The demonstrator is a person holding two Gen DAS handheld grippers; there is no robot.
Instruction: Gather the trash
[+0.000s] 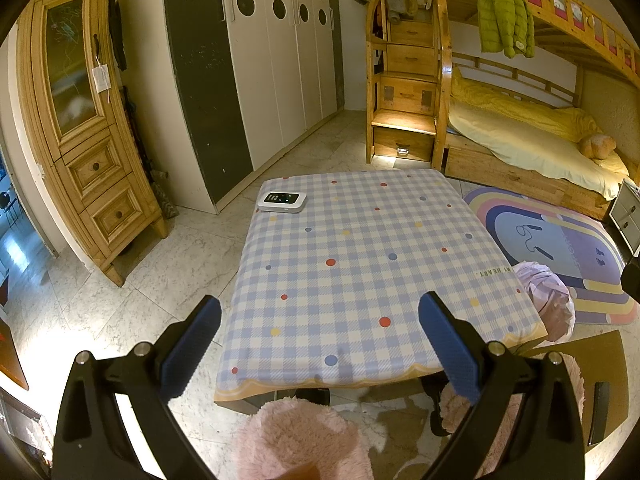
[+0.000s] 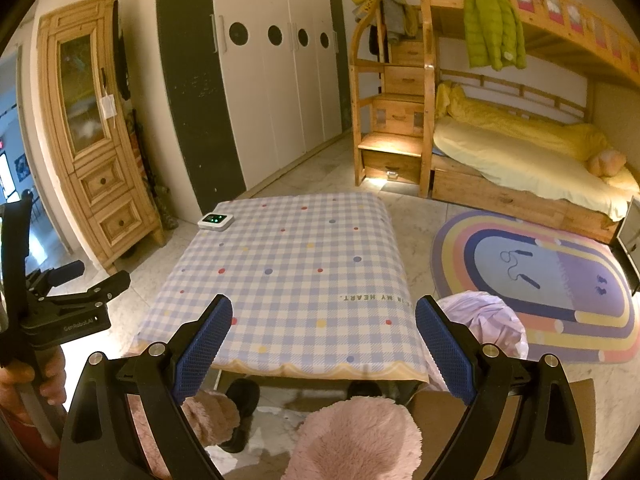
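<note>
Clearly my table is bare except a small white device; the lilac trash bag sits beside its right edge. Left gripper and right gripper are wide apart, empty. I might wrongly grab the device as trash.

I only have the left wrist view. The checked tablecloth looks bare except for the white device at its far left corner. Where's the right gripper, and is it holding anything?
Observer: The right gripper is open and empty, above the near edge of the table.
Operator: How does the crumpled lavender bag on the floor sit relative to it?
Observer: The lavender bag lies just past the gripper's right finger, on the floor between the table and the rainbow rug.
Operator: Is my left gripper visible from there?
Observer: Yes. The left gripper shows at the far left edge, and a hand grips its handle.
</note>
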